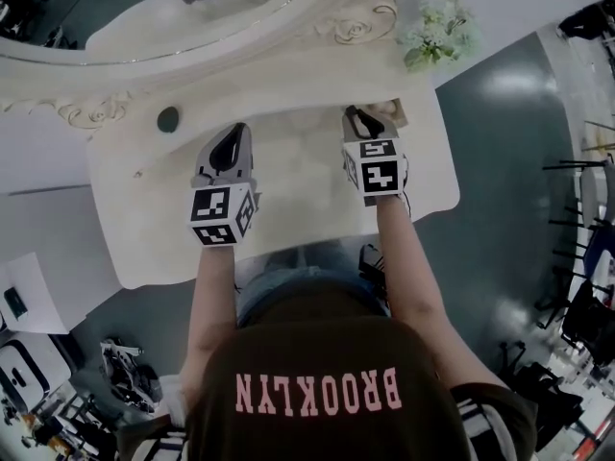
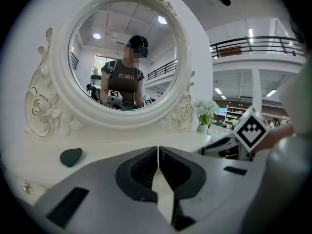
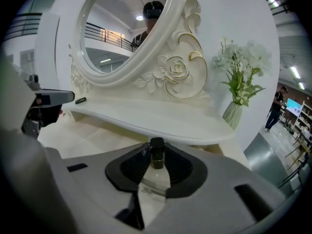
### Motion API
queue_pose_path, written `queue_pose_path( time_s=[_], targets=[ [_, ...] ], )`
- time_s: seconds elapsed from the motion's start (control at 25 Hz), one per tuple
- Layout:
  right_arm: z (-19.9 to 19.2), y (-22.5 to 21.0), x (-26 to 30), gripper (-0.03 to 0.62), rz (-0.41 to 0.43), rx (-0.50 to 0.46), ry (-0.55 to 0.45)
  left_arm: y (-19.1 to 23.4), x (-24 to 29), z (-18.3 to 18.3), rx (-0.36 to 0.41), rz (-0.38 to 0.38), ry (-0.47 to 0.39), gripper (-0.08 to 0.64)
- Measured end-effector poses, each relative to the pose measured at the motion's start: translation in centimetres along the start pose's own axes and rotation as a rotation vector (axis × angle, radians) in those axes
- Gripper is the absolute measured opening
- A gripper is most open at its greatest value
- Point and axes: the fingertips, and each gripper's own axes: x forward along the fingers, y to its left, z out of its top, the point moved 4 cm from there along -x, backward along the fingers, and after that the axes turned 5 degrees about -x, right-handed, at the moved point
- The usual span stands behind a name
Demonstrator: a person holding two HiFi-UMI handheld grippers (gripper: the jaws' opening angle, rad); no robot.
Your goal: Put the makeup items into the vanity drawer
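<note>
Head view: the right gripper [image 1: 362, 123] clamps a small black-capped bottle [image 3: 156, 175]; at its nine o'clock, the left gripper [image 1: 229, 152] is closed and empty over the vanity [image 1: 144, 221].

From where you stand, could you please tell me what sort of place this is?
Probably a large open hall or showroom, not a bedroom: a white vanity with a round mirror, an upper-floor railing and shelves behind.
</note>
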Motion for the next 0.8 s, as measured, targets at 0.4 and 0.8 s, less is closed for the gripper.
queue_pose_path(
  time_s=[0.4, 0.8],
  targets=[
    [0.8, 0.2, -0.6, 0.19, 0.026, 0.086, -0.026, 0.8, -0.8, 0.7, -0.015, 0.004, -0.034, 0.008],
    [5.1, 0.7, -3.2, 0.206, -0.034, 0.064, -0.175, 2.3, -3.5, 2.9, -0.012, 0.027, -0.114, 0.008]
  ],
)
